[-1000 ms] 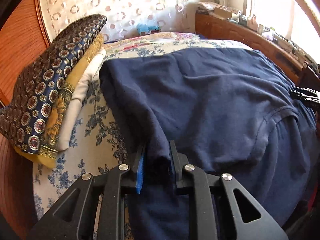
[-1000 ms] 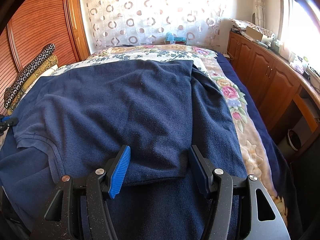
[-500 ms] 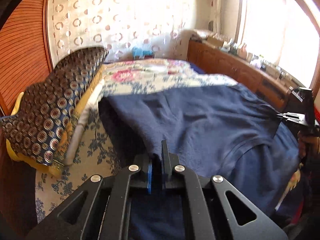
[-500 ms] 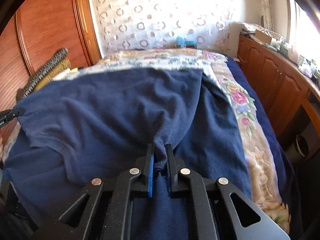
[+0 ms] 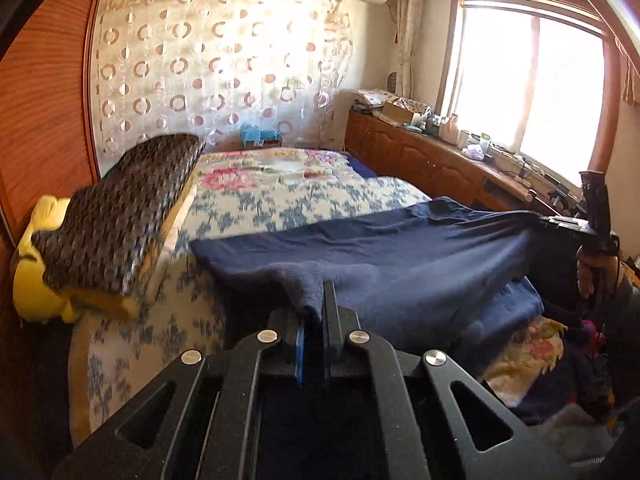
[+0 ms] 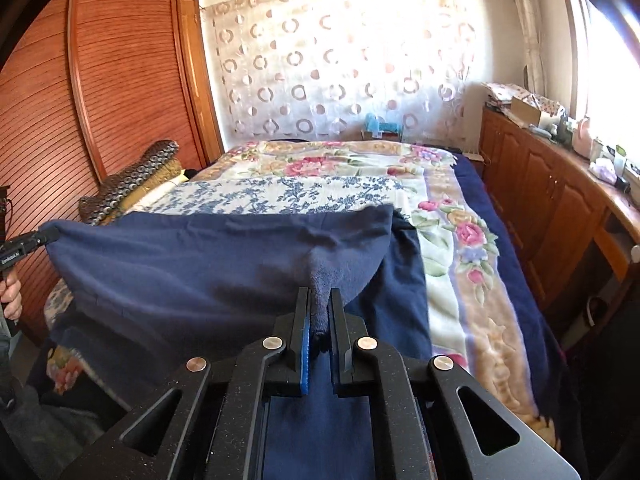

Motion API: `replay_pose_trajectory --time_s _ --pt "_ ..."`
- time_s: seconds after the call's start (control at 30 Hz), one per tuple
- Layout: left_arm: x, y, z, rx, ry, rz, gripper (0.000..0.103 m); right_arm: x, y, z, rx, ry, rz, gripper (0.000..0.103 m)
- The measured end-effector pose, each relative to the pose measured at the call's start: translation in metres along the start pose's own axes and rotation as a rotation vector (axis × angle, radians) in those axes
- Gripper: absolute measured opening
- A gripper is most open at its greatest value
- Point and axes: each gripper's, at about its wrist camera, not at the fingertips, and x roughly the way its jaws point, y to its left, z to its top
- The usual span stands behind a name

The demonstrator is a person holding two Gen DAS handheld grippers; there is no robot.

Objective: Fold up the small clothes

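Pinching navy garment (image 6: pixel 208 264) between hand-held grippers

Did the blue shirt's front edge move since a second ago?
Yes. The blue shirt, pinched in the left gripper and right gripper, rose off the flowery bedspread.

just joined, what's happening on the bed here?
A person is folding a navy garment on a bed covered with a floral bedspread, with a handheld gripper in each hand. The left gripper and the right gripper are each clamped on a bunch of the near edge of the fabric, which is lifted off the bed and stretched between them. The far part of the garment lies on the bed. A stack of patterned cushions sits at the left side, untouched.
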Motion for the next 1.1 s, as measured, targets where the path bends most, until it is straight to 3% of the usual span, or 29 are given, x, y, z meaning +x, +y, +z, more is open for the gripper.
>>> replay_pose_trajectory --time_s 0.1,0.23,0.3,0.4,0.43,0.53,0.67,0.93,1.1 --pt "0.011 0.002 -0.022 0.000 0.071 0.023 0.007 -0.004 0.004 -0.018 -0.013 0.044 -0.005 0.007" --pt "0.031 0.009 -0.055 -0.031 0.184 0.023 0.007 0.024 0.004 -0.048 -0.023 0.165 -0.034 0.007" --pt "0.035 0.009 -0.065 -0.027 0.215 0.040 0.013 0.037 0.000 -0.058 -0.011 0.207 -0.050 0.007" --pt "0.032 0.012 -0.071 -0.022 0.214 0.059 0.015 0.042 -0.003 -0.062 0.006 0.210 -0.083 0.025" --pt "0.030 0.014 -0.072 -0.028 0.209 0.057 0.018 0.041 -0.003 -0.061 0.007 0.203 -0.088 0.030" --pt "0.021 0.020 -0.073 -0.050 0.183 0.085 0.046 0.036 0.001 -0.055 0.011 0.177 -0.104 0.040" --pt "0.022 0.031 -0.077 -0.092 0.185 0.093 0.068 0.028 0.015 -0.053 -0.011 0.125 -0.116 0.048" --pt "0.034 0.029 -0.082 -0.091 0.219 0.125 0.070 0.037 0.057 -0.057 -0.068 0.085 -0.023 0.063" --pt "0.038 0.028 -0.085 -0.098 0.226 0.133 0.070 0.067 0.091 -0.051 -0.125 0.095 0.055 0.064"
